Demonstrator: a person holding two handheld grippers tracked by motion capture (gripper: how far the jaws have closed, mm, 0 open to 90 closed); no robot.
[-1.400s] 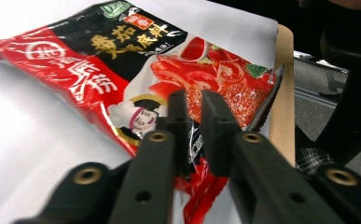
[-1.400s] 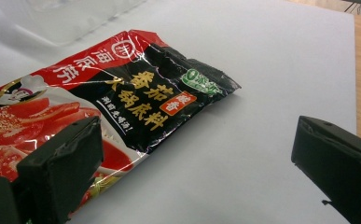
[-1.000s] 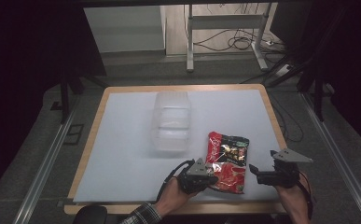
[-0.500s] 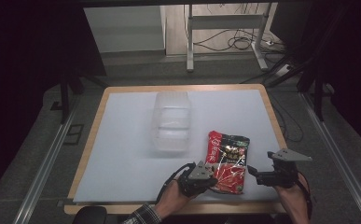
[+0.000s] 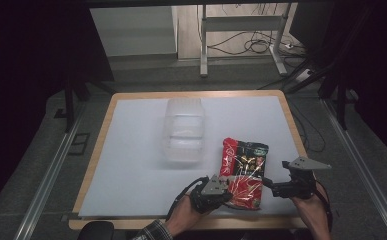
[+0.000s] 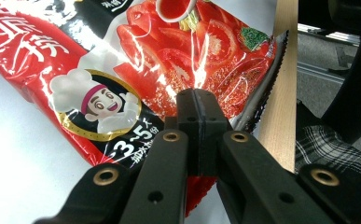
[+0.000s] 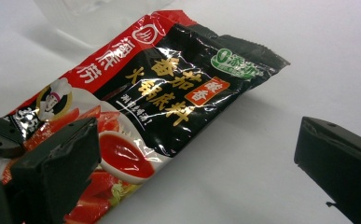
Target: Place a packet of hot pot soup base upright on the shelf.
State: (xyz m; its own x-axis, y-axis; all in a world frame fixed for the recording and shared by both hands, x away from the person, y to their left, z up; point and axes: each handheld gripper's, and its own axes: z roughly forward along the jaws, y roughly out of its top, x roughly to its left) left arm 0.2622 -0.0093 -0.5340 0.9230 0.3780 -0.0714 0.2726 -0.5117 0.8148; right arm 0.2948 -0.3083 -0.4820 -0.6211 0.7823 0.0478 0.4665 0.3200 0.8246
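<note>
Left gripper [image 6: 196,100], matte black plastic with brass-coloured pivot pins, has its two jaws pressed flat together over the near left edge of the soup-base packet [image 5: 242,172]; whether any film is pinched between them I cannot tell. That packet is a glossy, crinkled foil pouch, red with tomato pictures and a cartoon chef at the near end, black with gold lettering at the far end, its end seam cut in a saw-tooth. It lies flat on the smooth white mat [image 5: 131,165], lengthwise away from the person, near end close to the mat's front edge.

Right gripper [image 5: 267,182] stands just to the packet's right, its blocky jaws spread wide; in the right gripper view one jaw overlaps the packet's red end and the other hangs over bare mat, and contact there cannot be made out.

Beyond the packet's far left corner sits a clear plastic container [image 5: 183,131], ribbed and rounded, apart from it. A pale wooden rim [image 5: 291,120] frames the mat; it runs close behind the packet's near end, while wide bare mat lies to the packet's left and beyond it.
</note>
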